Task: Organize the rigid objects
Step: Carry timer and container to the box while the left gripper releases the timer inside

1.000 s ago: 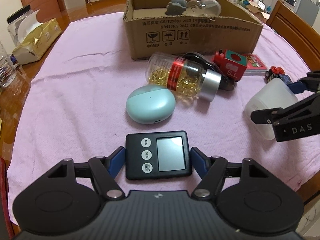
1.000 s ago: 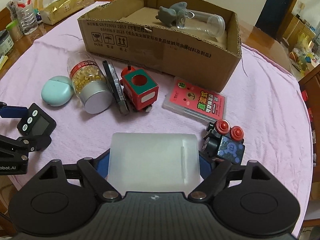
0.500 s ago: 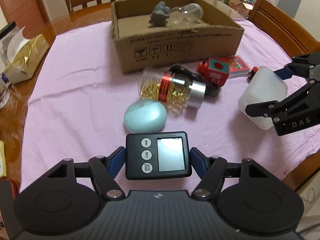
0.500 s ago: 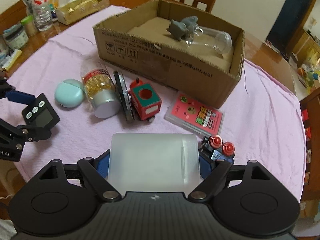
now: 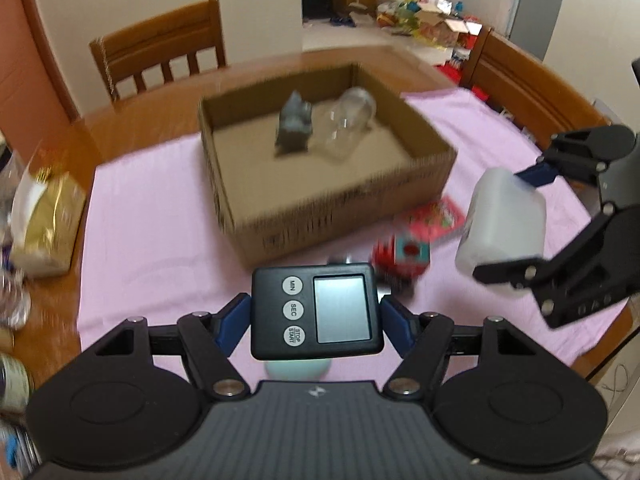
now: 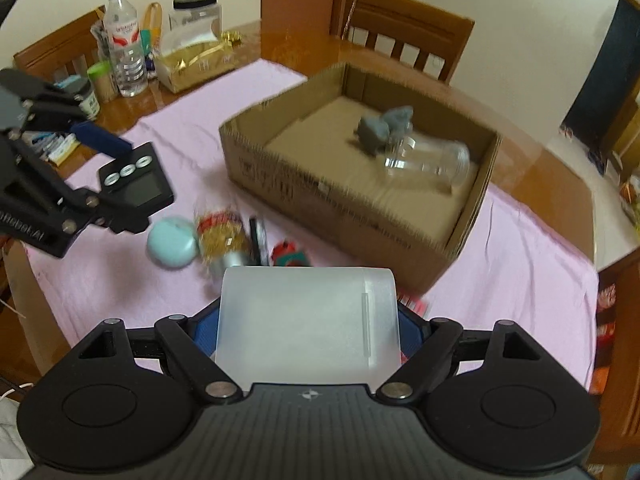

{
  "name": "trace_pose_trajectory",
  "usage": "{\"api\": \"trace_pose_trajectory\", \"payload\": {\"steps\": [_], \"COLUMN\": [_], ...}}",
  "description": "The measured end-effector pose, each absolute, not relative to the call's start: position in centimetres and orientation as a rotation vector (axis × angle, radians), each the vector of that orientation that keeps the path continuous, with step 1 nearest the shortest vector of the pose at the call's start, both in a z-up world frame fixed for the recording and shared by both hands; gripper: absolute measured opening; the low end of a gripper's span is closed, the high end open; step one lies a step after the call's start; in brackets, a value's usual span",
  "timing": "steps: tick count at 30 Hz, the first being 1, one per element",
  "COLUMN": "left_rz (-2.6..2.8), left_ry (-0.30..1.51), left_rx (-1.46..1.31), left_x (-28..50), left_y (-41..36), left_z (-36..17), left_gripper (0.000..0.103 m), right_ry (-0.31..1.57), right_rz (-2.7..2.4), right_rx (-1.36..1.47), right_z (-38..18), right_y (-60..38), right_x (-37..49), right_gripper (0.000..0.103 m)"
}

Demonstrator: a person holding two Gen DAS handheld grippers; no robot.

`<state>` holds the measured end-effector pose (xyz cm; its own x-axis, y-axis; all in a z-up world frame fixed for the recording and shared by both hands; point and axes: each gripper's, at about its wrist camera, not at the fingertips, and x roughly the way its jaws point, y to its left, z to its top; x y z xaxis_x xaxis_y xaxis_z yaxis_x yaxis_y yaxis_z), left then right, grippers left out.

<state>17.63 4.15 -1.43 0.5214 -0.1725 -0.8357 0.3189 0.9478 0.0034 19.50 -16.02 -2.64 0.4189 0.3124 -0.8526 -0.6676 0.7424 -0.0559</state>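
Note:
My left gripper [image 5: 316,316] is shut on a black digital timer [image 5: 340,308] and holds it in the air over the pink cloth, short of the cardboard box [image 5: 320,216]. My right gripper [image 6: 308,328] is shut on a translucent white plastic container [image 6: 308,312], also lifted, to the right of the timer. Each gripper shows in the other's view: the right gripper [image 5: 518,220] and the left gripper [image 6: 128,184]. In the box lie a grey toy figure [image 5: 294,124] and a clear jar [image 5: 348,128].
On the cloth near the box lie a teal case [image 6: 172,242], a bottle of gold capsules [image 6: 222,240], a red toy train [image 5: 404,256] and a pink card pack [image 5: 436,220]. A gold tissue pack [image 5: 44,220] and water bottle [image 6: 124,52] stand at the left. Wooden chairs ring the table.
Both grippers have risen with the timer and the white container still gripped. The box now sits lower and more central in both views, and its inside shows more fully.

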Motion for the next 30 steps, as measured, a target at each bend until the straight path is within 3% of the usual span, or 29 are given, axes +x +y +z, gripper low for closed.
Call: {"api": "trace_pose_trajectory", "payload": {"steps": [9, 30], "left_rz": [-0.304, -0.161], "left_ry": [0.900, 0.935], "left_rx": [0.182, 0.146], "left_x": [25.5, 41.6], "left_y": [3.6, 4.0], "left_z": [0.3, -7.0], "left_gripper": [0.069, 0.070], "right_ry": [0.861, 0.896], "right_rz": [0.606, 0.518], "right_rx": [-0.403, -0.368], "right_z": [-0.2, -1.3], "right_y": [-15.3, -14.2], "right_x": [24.0, 28.7], "right_gripper": [0.086, 0.086]}}
